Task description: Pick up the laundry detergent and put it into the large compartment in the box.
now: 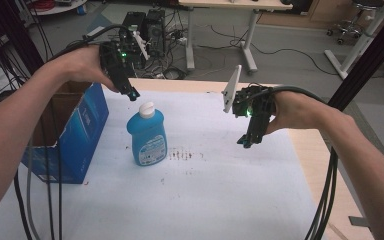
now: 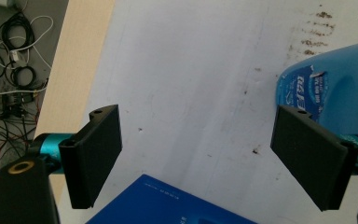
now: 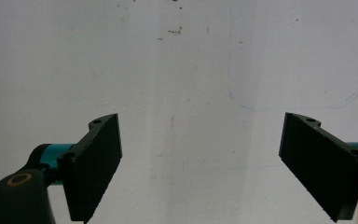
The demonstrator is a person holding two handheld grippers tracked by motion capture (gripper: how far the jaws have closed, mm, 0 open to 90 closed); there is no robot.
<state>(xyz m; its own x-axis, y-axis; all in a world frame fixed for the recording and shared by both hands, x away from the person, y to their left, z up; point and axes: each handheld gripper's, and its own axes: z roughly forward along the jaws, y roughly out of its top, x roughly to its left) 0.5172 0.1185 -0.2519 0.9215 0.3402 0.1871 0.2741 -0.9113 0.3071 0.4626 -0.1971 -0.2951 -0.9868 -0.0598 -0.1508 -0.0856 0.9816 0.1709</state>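
Note:
A blue bottle (image 1: 147, 135) with a white cap stands upright on the white sheet (image 1: 205, 200), left of centre. My left gripper (image 1: 132, 94) hangs in the air just above and left of the cap, jaws wide apart with nothing between them. In the left gripper view the bottle (image 2: 340, 93) lies beyond the right jaw, and my left gripper (image 2: 200, 158) is open over the sheet. My right gripper (image 1: 246, 142) hovers over the sheet to the bottle's right, pointing down. The right gripper view has my right gripper (image 3: 200, 163) open above bare white sheet (image 3: 182, 70).
An open blue cardboard box (image 1: 75, 135) sits at the table's left edge, its corner (image 2: 177, 205) below the left jaws. Brown specks (image 1: 182, 155) mark the sheet beside the bottle. The wooden table edge (image 1: 320, 150) runs along the right. Cables trail down from both hands.

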